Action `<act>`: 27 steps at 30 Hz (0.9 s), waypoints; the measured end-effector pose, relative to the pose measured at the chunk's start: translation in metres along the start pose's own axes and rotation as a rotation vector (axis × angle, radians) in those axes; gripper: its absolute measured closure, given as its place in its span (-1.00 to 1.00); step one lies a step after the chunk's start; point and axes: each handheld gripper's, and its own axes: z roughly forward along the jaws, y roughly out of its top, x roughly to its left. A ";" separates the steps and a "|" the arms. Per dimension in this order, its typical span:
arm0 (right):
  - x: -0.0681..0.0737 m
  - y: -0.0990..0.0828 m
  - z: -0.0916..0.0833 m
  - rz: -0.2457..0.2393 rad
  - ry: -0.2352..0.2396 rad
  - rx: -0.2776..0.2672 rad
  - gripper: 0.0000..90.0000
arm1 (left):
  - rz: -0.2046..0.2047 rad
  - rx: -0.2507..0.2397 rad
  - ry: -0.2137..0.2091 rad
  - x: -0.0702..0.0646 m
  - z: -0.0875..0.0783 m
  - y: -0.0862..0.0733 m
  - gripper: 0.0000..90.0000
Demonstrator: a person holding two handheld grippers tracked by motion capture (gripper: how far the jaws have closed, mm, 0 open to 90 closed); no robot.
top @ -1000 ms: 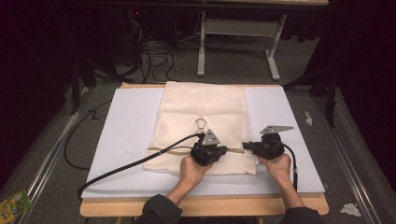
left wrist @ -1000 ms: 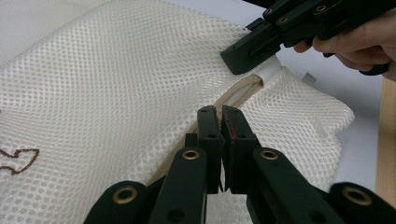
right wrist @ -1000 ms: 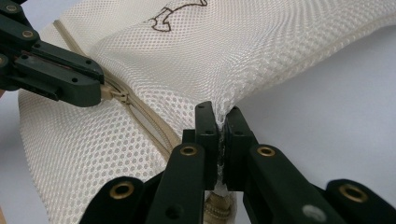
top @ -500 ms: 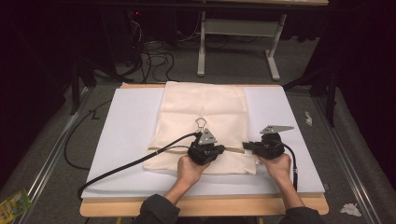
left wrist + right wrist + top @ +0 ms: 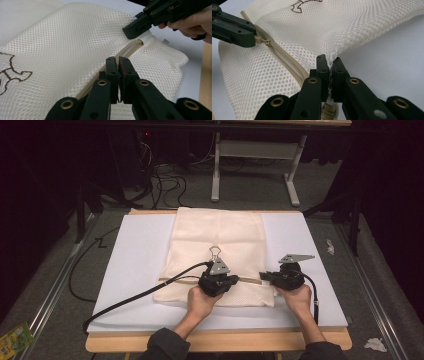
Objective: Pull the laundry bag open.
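A dim lab or workshop: grey carpet, cables (image 5: 165, 182) tangled at eleven o'clock, a metal desk frame (image 5: 255, 157) at twelve.

Both grippers are sitting low on the mesh bag (image 5: 217, 240), the left gripper (image 5: 218, 281) on the zipper (image 5: 284, 58) and the right gripper (image 5: 267, 277) at the bag's edge, so only a short stretch of zipper is lying open between them. Ahead of both, the bag is lying flat, with one binder clip (image 5: 214, 253) just beyond the left gripper. The white board (image 5: 135, 255) is lying bare outboard of each gripper; the left gripper's cable (image 5: 145, 295) is trailing across its near left side.
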 end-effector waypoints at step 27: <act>0.000 0.000 0.001 0.003 -0.004 0.002 0.96 | -0.001 -0.014 0.023 0.006 -0.017 -0.001 0.94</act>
